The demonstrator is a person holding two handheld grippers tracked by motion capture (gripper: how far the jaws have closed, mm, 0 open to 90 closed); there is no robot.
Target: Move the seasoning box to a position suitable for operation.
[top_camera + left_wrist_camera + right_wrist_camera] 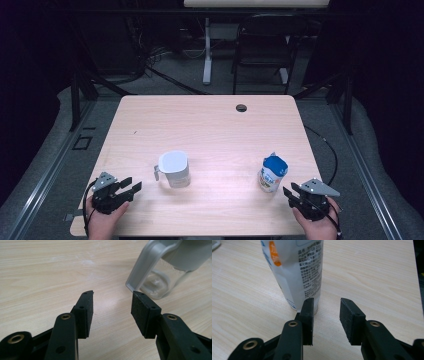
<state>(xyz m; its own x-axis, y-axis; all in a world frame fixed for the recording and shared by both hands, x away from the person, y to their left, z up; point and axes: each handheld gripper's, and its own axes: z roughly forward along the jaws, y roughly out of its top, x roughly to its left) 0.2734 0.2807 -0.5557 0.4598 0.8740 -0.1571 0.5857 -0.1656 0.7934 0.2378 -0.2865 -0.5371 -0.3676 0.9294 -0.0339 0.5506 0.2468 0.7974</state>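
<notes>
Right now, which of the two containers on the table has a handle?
The clear jug with the white rim, standing near the left tool. Its grey handle points toward that tool. The blue-and-white carton by the right tool has none.

on the table (210, 125): jug (174, 169) left of centre, carton (272, 173) well apart to its right. left gripper (131, 185) near the jug's handle side, right gripper (289, 192) just beside the carton, both at the near edge.
</notes>
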